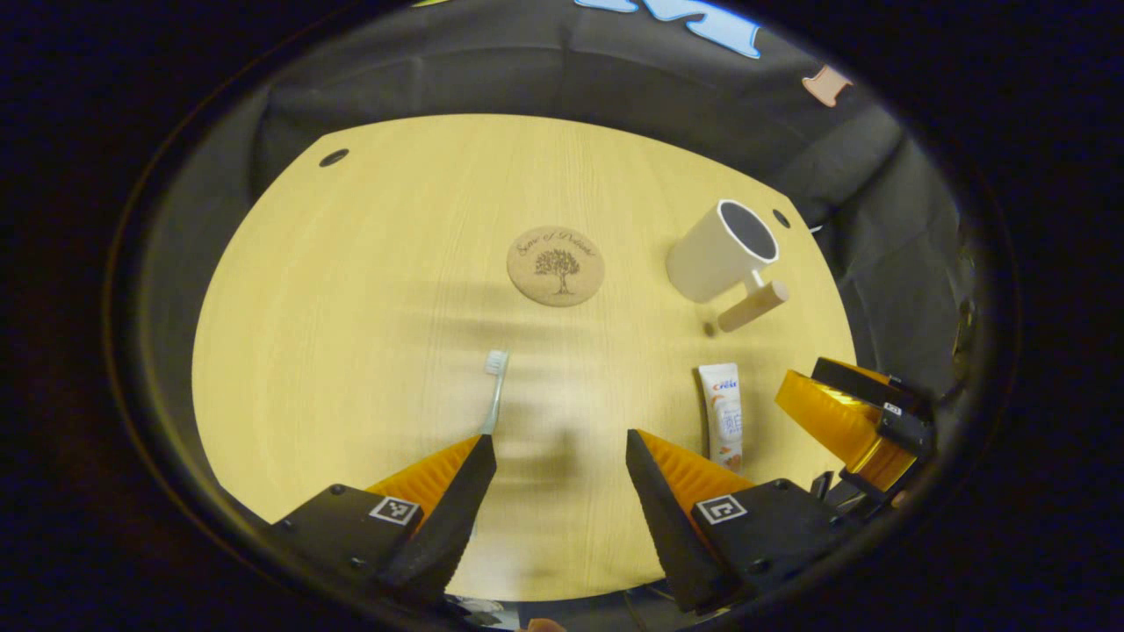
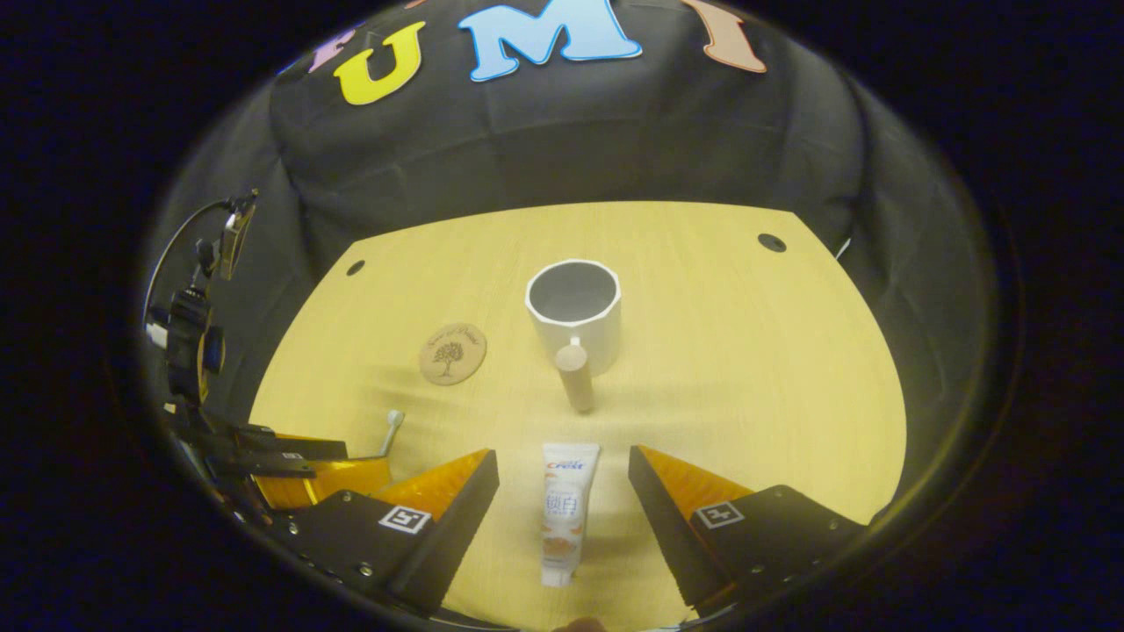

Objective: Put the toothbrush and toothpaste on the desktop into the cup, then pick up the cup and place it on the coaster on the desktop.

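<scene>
A white cup (image 1: pixel 722 250) (image 2: pixel 575 314) with a wooden handle stands upright on the light wood desktop (image 1: pixel 369 290) (image 2: pixel 746 351). A round cork coaster (image 1: pixel 555 265) (image 2: pixel 452 353) lies to its left. The toothbrush (image 1: pixel 494 391) (image 2: pixel 390 432) lies flat, its handle running under the left finger of my left gripper (image 1: pixel 560 449), which is open above the desktop. The white toothpaste tube (image 1: pixel 723 412) (image 2: pixel 562 509) lies flat between the open fingers of my right gripper (image 2: pixel 564 467), untouched. In the left gripper view my right gripper (image 1: pixel 847 412) is beside the tube.
Small dark holes (image 1: pixel 334 158) (image 2: pixel 772 241) sit near the desktop's far corners. The black cloth wall (image 2: pixel 562 149) closes the booth behind the desktop. In the right gripper view the left gripper (image 2: pixel 290 461) and its cabling are at the lower left.
</scene>
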A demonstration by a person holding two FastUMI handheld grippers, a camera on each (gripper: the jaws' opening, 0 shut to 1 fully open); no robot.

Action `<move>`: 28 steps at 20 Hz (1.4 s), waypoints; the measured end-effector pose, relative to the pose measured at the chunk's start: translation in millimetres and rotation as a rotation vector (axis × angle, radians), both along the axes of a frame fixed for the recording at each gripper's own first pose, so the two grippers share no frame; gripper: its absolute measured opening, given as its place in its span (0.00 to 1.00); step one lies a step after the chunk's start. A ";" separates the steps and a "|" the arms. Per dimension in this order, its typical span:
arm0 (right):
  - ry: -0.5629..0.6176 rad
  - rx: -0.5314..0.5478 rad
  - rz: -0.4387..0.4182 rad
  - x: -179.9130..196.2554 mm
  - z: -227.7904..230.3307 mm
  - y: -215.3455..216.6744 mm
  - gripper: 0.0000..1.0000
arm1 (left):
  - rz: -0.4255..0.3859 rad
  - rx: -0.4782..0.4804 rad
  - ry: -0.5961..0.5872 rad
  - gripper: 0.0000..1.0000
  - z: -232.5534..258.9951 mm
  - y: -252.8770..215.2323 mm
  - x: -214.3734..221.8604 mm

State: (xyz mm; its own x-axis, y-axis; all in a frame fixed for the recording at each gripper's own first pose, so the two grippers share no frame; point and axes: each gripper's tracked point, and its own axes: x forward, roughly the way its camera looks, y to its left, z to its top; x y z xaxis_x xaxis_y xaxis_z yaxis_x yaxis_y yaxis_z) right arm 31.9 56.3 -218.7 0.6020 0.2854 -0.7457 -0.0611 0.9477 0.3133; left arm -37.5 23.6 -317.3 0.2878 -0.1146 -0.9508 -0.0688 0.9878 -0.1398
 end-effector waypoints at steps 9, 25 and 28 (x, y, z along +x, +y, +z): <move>0.110 -0.014 0.045 -16.9 -31.8 23.0 0.93 | -0.003 0.055 0.112 0.98 -33.8 30.8 -18.7; 0.320 -0.019 0.043 -31.2 -78.2 35.5 0.94 | -0.145 0.161 0.203 0.97 -63.6 44.7 -24.3; 0.337 -0.015 0.046 -31.8 -82.7 37.6 0.87 | -0.146 0.186 0.205 0.95 -65.2 46.8 -23.5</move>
State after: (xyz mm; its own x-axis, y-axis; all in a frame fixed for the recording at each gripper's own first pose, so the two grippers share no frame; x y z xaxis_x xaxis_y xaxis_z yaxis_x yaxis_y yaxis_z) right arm 0.0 93.9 -301.5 0.3081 0.2942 -0.9047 0.0008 0.9509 0.3095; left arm -61.1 70.4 -382.5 0.0813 0.0404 -0.9959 0.0672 0.9967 0.0460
